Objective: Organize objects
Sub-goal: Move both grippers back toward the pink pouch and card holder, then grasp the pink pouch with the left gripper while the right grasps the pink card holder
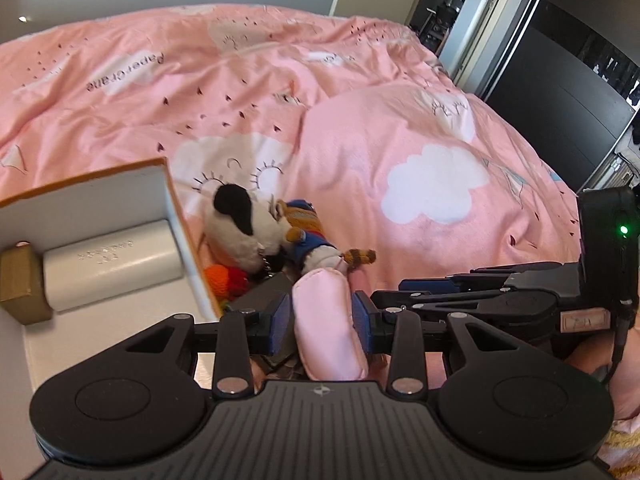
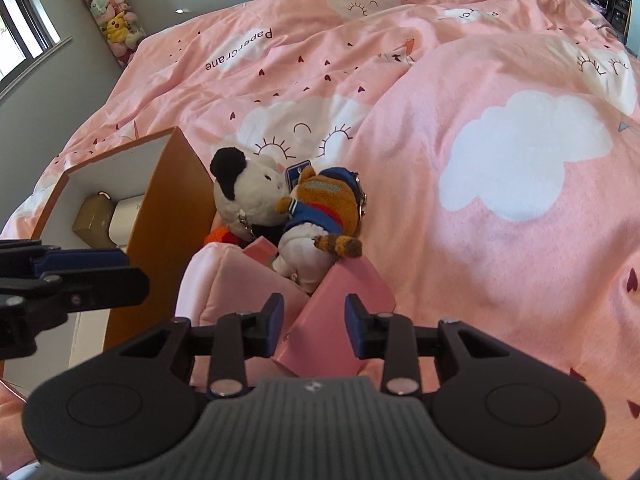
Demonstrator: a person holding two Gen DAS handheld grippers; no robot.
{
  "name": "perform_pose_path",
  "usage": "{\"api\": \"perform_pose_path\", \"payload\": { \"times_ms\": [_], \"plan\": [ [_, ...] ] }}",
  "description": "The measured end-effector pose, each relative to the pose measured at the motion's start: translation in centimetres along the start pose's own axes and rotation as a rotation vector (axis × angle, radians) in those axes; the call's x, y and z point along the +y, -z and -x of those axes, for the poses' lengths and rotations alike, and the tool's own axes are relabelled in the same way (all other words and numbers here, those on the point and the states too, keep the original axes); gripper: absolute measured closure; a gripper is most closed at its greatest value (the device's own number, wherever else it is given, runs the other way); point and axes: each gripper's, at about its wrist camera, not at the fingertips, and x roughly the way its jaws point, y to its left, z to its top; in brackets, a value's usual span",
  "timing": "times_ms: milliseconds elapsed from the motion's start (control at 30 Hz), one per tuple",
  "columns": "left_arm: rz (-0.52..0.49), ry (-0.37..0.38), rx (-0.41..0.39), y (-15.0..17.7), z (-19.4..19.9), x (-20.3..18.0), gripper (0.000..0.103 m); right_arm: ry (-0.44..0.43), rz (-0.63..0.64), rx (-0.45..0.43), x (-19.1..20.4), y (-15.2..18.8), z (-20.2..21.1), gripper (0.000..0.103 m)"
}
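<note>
My left gripper [image 1: 321, 320] is shut on a padded pink pouch [image 1: 328, 324], seen in the right wrist view as a soft pink bag [image 2: 224, 280]. My right gripper [image 2: 314, 328] stands open over a pink box [image 2: 340, 304], its pads either side of it and apart from it. Behind lie a black-and-white plush [image 2: 248, 188] and a brown plush in a blue jacket [image 2: 324, 208], with an orange-red knitted toy [image 1: 228, 276] under them. An orange box with a white inside [image 1: 96, 208] stands at the left, holding a white case [image 1: 112, 264] and a small brown carton [image 1: 20, 284].
Everything lies on a bed with a rumpled pink cloud-print duvet [image 2: 520, 160]. A clear tube of plush toys [image 2: 112, 20] stands in the far left corner by a window. A dark wardrobe and doorway [image 1: 560, 60] are at the right.
</note>
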Motion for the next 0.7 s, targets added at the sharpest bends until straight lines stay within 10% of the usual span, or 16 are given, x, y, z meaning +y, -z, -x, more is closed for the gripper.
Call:
{"api": "perform_pose_path", "payload": {
  "times_ms": [700],
  "plan": [
    [0.004,-0.054,0.088,-1.4,-4.2,-0.8,0.066,0.061,-0.024,0.125,0.4,0.1,-4.9,0.058]
  ]
}}
